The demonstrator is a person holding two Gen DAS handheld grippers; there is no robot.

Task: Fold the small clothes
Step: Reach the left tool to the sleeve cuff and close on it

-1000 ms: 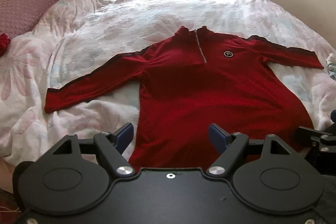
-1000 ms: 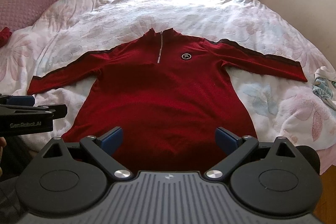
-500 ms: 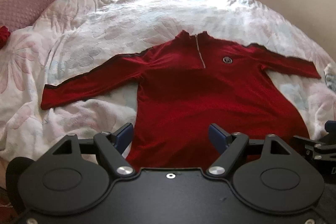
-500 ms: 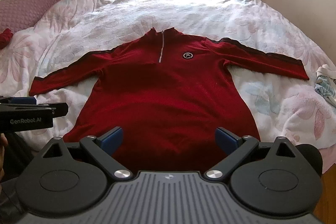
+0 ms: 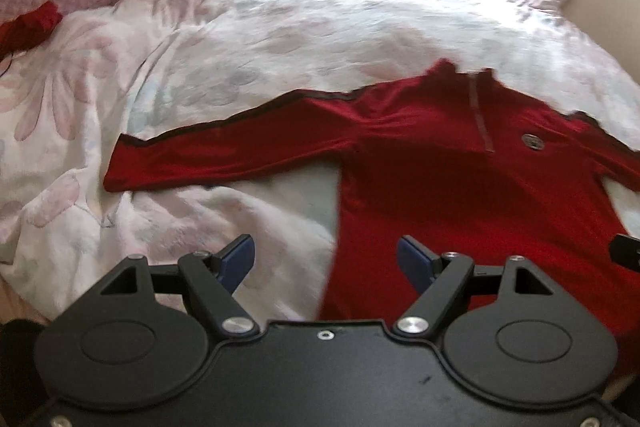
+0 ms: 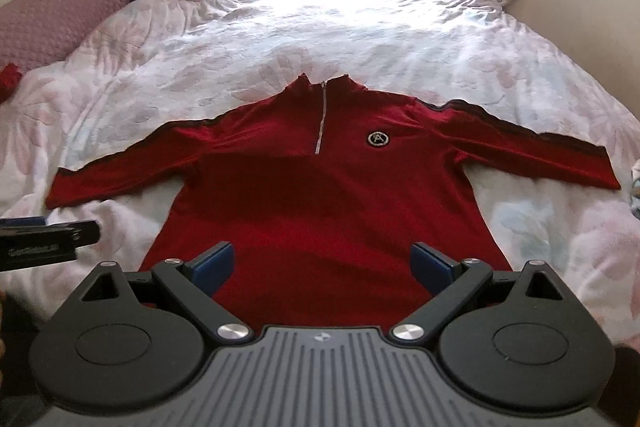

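Leftward drift marks the left tool (image 5: 325, 257): its view now centres on the shirt's long sleeve, the zip collar pushed to the upper right, while the right tool (image 6: 322, 263) looks on much as before. Both tools gape wide, holding nothing. The red shirt (image 6: 320, 195) lies flat, face up, sleeves spread, on the floral bed (image 6: 360, 39).

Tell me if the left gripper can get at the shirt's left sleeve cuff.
Probably yes. The left gripper has open jaws, and only bare quilt lies between it and the cuff of the flat-lying shirt.
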